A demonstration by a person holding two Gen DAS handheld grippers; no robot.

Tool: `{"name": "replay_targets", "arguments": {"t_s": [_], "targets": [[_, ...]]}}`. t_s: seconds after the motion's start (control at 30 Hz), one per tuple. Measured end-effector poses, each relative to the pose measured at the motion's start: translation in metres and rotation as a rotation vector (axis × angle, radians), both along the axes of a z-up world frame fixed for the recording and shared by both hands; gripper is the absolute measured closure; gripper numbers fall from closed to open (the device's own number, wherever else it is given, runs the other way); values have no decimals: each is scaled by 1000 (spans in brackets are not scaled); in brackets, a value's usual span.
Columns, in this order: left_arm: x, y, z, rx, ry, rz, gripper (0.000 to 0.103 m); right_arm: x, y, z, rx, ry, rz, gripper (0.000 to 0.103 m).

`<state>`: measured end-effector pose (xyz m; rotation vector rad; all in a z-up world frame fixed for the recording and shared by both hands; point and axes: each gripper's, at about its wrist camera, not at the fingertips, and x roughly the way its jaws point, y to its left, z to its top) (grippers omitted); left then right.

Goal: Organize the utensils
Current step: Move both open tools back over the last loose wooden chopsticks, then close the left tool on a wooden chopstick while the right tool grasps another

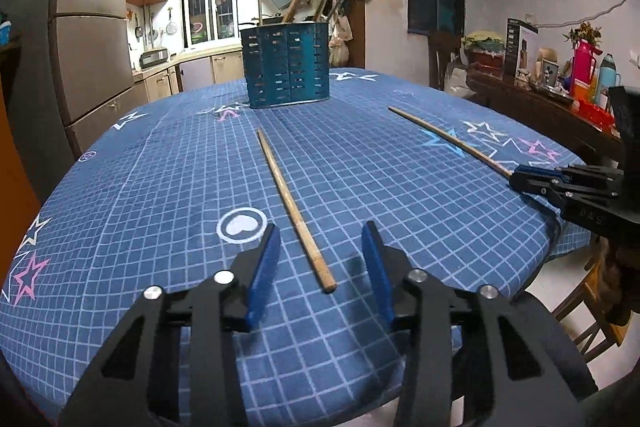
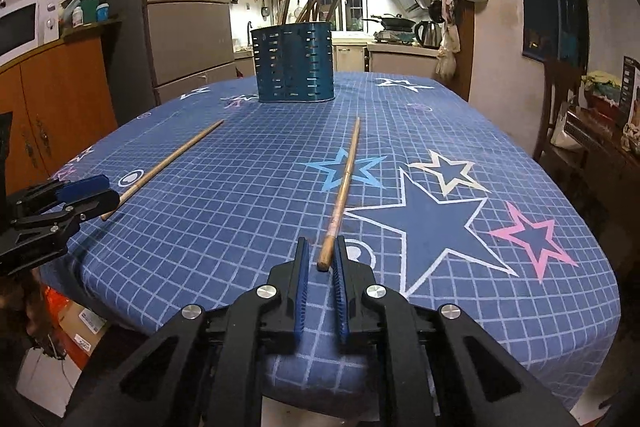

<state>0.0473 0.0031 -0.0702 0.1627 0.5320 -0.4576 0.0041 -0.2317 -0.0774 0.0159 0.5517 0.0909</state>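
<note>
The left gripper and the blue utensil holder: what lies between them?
One chopstick lies there on the tablecloth, between left gripper and utensil holder; left wrist view.

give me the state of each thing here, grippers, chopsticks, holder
left gripper: open, thick end of left chopstick between its fingers, not gripped
right gripper: nearly shut around end of right chopstick
left chopstick: flat on the table
right chopstick: flat on the table
holder: upright, utensils already in it

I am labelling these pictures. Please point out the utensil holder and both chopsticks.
utensil holder [image 1: 286, 67]: left wrist view, slotted front wall.
left chopstick [image 1: 289, 201]: left wrist view, middle of shaft.
right chopstick [image 2: 343, 187]: right wrist view, middle of shaft.
</note>
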Motion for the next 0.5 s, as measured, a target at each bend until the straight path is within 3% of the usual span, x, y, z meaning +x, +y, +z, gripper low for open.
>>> {"name": "replay_targets", "arguments": {"t_s": [0.33, 0.5], "targets": [[-11, -2, -15, -22, -2, 16, 68, 1, -2, -3, 1, -25, -12, 89], [-18, 0, -19, -45, -22, 24, 78, -3, 0, -4, -5, -37, -25, 90]]}}
